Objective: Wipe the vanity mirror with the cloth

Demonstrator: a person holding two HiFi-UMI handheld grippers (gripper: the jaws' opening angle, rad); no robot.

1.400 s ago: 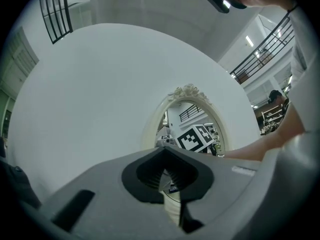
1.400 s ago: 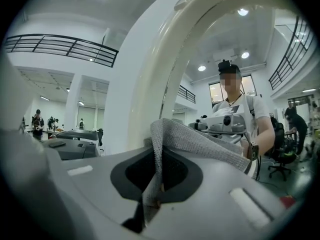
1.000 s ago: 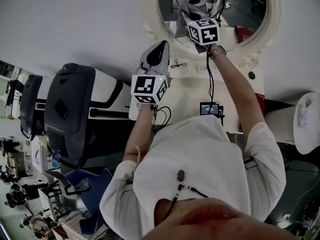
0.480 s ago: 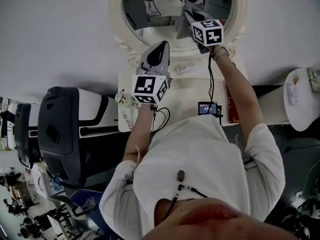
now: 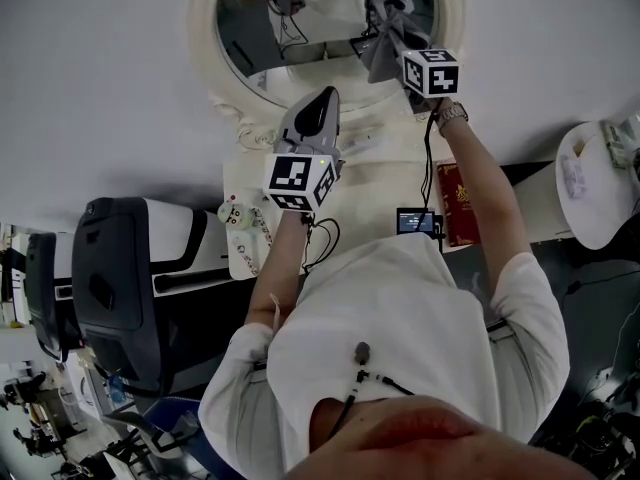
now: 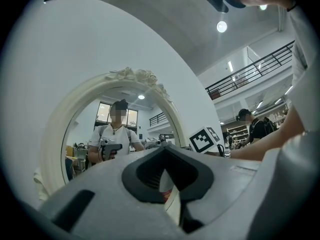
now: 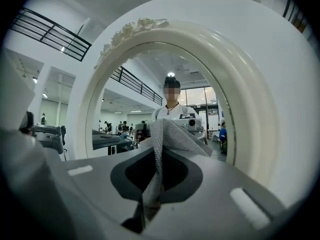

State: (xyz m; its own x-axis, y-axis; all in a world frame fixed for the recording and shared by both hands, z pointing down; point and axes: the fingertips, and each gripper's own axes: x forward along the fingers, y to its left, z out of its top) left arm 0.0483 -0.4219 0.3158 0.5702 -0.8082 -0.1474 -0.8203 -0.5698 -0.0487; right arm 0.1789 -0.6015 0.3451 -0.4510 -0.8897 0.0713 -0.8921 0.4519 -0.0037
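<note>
The right gripper (image 7: 159,153) is pinching a grey cloth (image 7: 169,133) tightly between its jaws and holding it up at the lower right part of the oval mirror (image 5: 300,13). Whether the cloth is touching the glass is not showing clearly. The left gripper (image 5: 322,103) is hanging lower, over the white table (image 5: 385,180) just below the mirror's frame, with its jaws drawn together and carrying nothing. A red book (image 5: 458,204) is lying on the table beside the person's right arm.
</note>
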